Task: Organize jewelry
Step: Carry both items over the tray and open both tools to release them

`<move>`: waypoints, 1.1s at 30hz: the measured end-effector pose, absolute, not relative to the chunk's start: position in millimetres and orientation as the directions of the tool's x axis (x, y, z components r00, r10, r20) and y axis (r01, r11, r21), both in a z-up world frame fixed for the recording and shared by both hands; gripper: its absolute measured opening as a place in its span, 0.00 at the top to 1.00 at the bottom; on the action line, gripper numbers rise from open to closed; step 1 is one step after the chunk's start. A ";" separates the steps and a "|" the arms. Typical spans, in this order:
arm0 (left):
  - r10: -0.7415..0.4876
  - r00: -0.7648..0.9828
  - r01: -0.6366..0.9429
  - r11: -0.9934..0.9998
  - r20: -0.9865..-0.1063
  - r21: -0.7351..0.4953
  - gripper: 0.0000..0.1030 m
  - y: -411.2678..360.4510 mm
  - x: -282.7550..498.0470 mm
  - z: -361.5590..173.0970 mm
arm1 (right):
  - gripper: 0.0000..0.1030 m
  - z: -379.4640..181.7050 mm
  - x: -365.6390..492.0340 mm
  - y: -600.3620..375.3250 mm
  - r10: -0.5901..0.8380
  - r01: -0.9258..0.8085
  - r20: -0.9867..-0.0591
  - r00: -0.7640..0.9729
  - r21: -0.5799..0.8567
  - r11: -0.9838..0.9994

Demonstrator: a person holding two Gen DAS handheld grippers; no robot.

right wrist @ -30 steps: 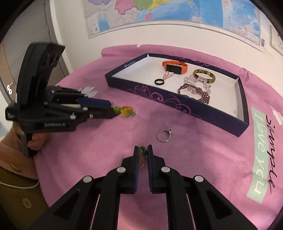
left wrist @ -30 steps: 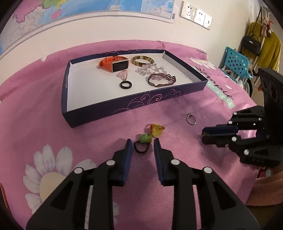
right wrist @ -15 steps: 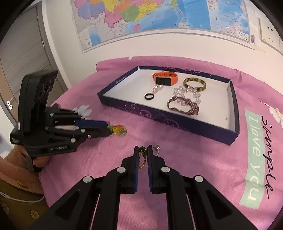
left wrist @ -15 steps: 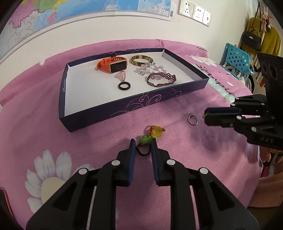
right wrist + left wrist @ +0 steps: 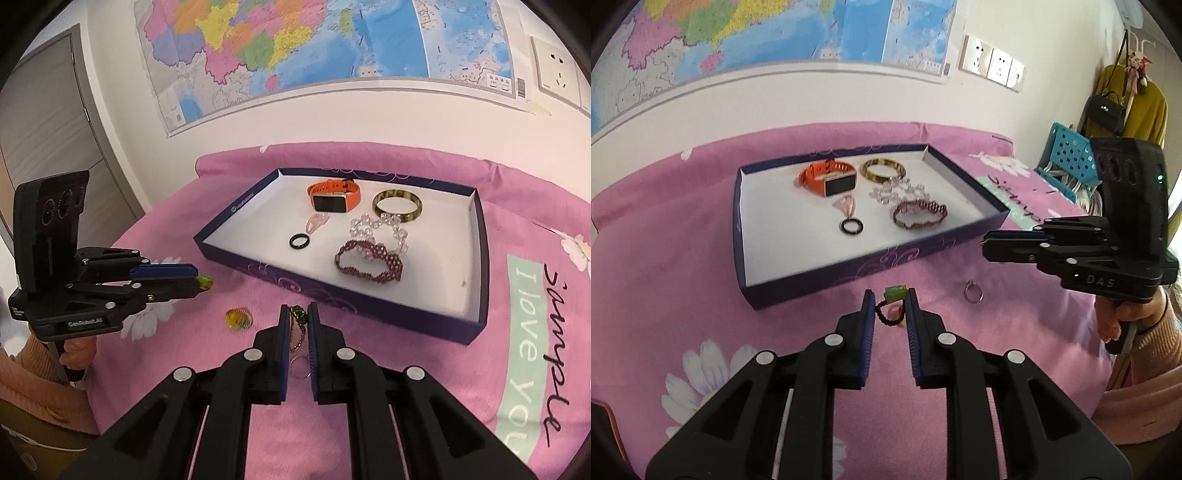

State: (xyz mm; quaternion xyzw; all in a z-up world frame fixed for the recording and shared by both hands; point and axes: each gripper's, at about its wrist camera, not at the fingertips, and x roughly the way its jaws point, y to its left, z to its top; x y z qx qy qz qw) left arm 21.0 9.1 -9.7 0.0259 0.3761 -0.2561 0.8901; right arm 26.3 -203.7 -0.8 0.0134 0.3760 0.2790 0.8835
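Observation:
In the left wrist view my left gripper [image 5: 889, 300] is shut on a green bead on a black cord loop [image 5: 894, 294], held above the pink cloth. The right wrist view shows that gripper's tip with the green bead [image 5: 205, 282] at the left. My right gripper [image 5: 297, 314] is shut on a thin brown chain with a dark green bead [image 5: 298, 316], just in front of the dark blue tray [image 5: 369, 306]. A yellow amber piece [image 5: 239, 318] and a silver ring [image 5: 973, 293] lie on the cloth.
The tray [image 5: 849, 275] holds an orange watch [image 5: 829, 179], a brown bangle [image 5: 883, 170], a clear bead bracelet [image 5: 897, 190], a purple bracelet [image 5: 919, 214], a black ring [image 5: 851, 226] and a pink pendant [image 5: 845, 204]. A hand [image 5: 1130, 314] grips the right tool.
My left jaws closed on the green bead loop and lifted it, leaving the yellow piece on the cloth. My right gripper rose with its chain and came nearer the tray.

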 end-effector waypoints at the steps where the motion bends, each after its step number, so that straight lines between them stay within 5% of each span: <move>1: -0.437 0.590 0.476 0.868 -0.680 -0.145 0.84 9.3 21.5 -7.6 | 0.93 -0.1 28.6 -204.8 0.505 -0.482 -0.655 0.562 0.237 0.844; 16: -0.428 0.631 0.465 0.876 -0.647 -0.126 0.84 -0.3 59.0 11.6 | 0.93 9.2 70.8 -209.7 0.486 -0.455 -0.644 0.590 0.231 0.860; 33: -0.389 0.591 0.429 0.893 -0.707 -0.133 0.84 -19.3 101.0 -14.6 | 0.93 -16.5 115.1 -198.4 0.455 -0.425 -0.703 0.547 0.234 0.874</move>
